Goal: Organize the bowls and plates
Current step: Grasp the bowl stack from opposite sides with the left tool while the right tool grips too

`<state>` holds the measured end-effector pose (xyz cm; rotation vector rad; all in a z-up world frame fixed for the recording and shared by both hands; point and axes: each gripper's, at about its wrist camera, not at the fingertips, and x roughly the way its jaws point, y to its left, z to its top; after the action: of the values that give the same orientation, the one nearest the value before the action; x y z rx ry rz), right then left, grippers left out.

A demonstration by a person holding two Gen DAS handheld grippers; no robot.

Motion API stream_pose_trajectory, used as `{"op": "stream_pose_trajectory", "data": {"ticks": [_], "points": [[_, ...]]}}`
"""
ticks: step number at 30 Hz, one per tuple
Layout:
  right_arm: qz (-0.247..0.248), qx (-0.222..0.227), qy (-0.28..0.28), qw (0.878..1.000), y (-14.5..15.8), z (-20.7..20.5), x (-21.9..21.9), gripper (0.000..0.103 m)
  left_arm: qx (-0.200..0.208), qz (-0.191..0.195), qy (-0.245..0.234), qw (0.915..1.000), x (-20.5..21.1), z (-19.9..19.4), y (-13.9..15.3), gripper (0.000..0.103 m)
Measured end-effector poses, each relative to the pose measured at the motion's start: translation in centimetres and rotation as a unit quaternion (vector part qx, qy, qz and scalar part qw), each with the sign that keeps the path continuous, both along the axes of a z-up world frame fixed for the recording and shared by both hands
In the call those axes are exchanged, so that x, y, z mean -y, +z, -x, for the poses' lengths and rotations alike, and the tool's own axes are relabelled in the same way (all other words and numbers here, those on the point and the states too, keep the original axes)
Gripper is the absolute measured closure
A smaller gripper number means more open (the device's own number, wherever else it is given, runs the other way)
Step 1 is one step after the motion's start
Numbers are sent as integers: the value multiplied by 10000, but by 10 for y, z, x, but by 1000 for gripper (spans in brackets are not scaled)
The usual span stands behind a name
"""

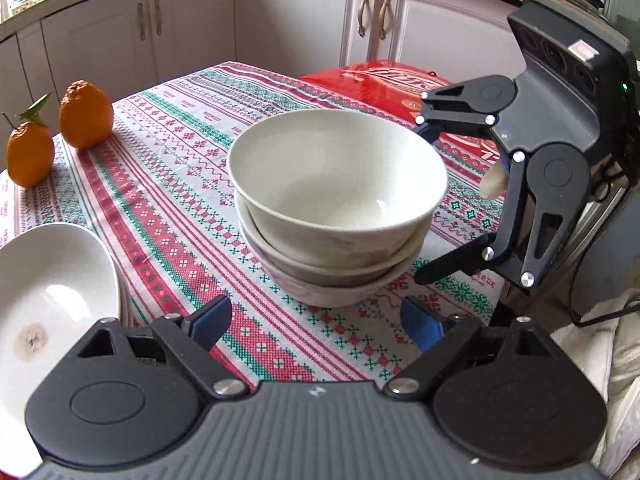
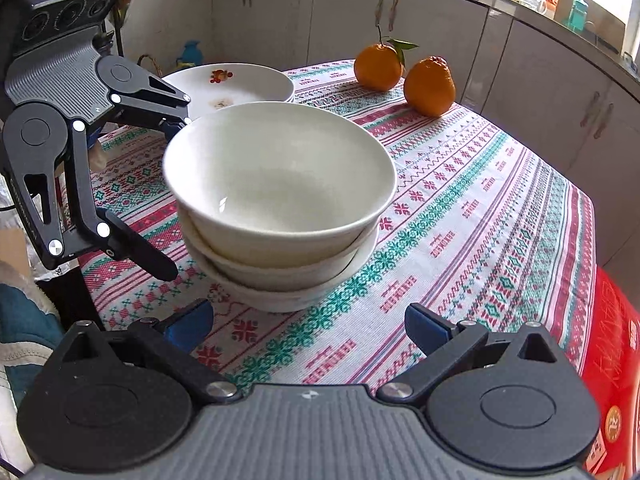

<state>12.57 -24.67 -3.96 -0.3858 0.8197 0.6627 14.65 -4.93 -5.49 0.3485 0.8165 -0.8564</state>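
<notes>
Nearby: two oranges (image 2: pixel 404 76) at the table's far edge; red box (image 1: pixel 384 84) behind the bowls
Surface: patterned tablecloth (image 2: pixel 460 208), white kitchen cabinets (image 1: pixel 192 24) behind
Bowls: three white bowls (image 2: pixel 276 204) nested mid-table
Plates: stacked plates (image 2: pixel 236 84) beyond the bowls
Left gripper (image 1: pixel 316 320): jaws apart, empty, near the stack
Right gripper (image 2: pixel 308 320): jaws spread wide, holding nothing

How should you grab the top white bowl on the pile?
Probably by its rim: the top white ceramic bowl sits nested in the two white bowls below, so only its upper wall is free. Come from above at the near edge, one finger inside, one outside.
</notes>
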Motion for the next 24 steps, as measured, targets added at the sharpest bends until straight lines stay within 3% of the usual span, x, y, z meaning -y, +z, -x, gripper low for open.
{"op": "stream_pose_trajectory", "data": {"ticks": [11,17,24], "points": [[6,0,785,9969,4,-16,-4,0,164,-246,-501,9983,10,-7,-4,13],[251,-24,1199,9925,3,-26,-12,1,205,-278,-978,9946,18,-11,-1,14],[363,-162,1543,9872,3,-36,-17,7,79,-280,-1320,9908,20,-25,2,20]]}}
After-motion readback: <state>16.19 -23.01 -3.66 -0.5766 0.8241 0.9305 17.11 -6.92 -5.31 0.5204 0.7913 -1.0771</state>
